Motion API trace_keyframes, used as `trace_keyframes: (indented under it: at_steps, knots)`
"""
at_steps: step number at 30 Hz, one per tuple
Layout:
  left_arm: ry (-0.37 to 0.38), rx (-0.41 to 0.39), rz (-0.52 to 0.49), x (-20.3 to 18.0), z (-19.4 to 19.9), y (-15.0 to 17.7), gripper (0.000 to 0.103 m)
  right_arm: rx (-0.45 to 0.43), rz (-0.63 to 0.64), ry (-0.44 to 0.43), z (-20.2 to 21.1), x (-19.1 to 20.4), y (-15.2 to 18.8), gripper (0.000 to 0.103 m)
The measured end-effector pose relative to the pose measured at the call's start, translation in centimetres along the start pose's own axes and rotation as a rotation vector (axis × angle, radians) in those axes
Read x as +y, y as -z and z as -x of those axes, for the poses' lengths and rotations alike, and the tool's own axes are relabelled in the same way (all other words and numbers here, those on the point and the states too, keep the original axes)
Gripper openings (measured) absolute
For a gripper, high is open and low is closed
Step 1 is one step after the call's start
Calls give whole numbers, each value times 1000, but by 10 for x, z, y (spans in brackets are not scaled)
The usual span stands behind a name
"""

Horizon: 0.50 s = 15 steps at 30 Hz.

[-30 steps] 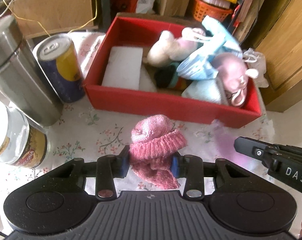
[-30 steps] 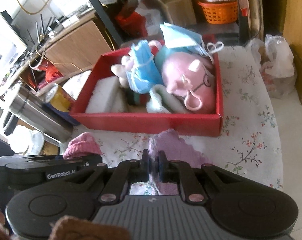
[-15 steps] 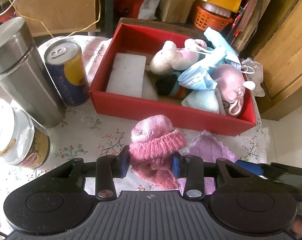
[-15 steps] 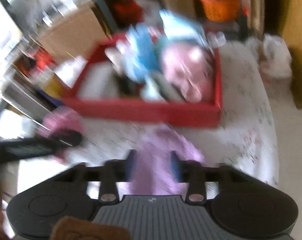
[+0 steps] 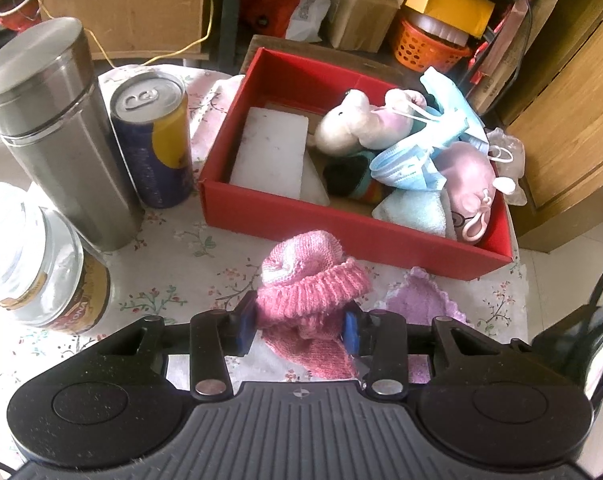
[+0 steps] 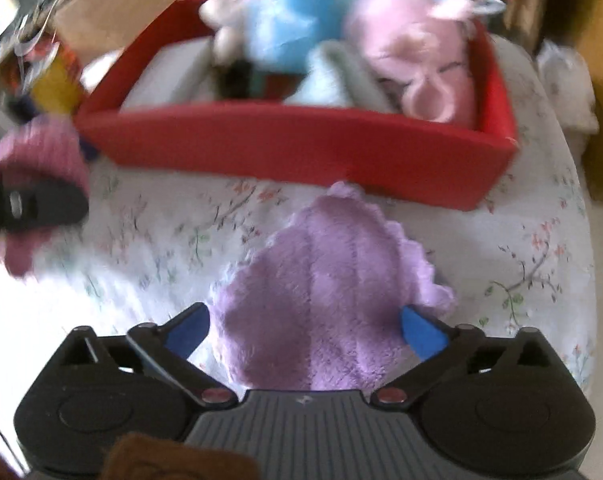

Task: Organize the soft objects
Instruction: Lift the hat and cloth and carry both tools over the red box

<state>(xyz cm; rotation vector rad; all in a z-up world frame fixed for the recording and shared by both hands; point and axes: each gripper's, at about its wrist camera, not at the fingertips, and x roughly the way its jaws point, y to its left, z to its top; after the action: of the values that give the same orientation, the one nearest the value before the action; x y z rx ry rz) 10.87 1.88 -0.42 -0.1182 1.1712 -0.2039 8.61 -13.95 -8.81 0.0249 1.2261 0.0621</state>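
1. The left gripper (image 5: 299, 330) is clenched on the pink knitted sock (image 5: 311, 290); the sock's ribbed cuff sits squeezed between the 2 blue pads, with its toe bulging forward toward the red box (image 5: 341, 228).
2. The right gripper (image 6: 303, 330) is released, jaws spread wide. The purple cloth (image 6: 329, 292) lies flat on the floral tablecloth (image 6: 521, 248) between the 2 fingers, just in front of the box.
3. The box holds a plush toy (image 5: 353, 128), face masks (image 5: 413, 156) and a white sponge (image 5: 269, 156).
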Motion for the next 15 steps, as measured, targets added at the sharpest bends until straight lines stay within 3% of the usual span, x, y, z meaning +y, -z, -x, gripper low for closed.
trace_keyframes:
  at_steps: [4, 6, 9, 15]
  knots:
    - [2, -1, 3, 2, 1, 0, 42, -23, 33, 51, 4, 2, 4, 58]
    - [4, -1, 4, 2, 2, 0, 42, -39, 23, 51, 11, -7, 6, 27]
    - [9, -2, 0, -1, 2, 0, 42, -43, -27, -3, 20, -29, 11, 0]
    - [20, -14, -10, -8, 6, -1, 42, -72, -108, -109, 42, -53, 13, 0]
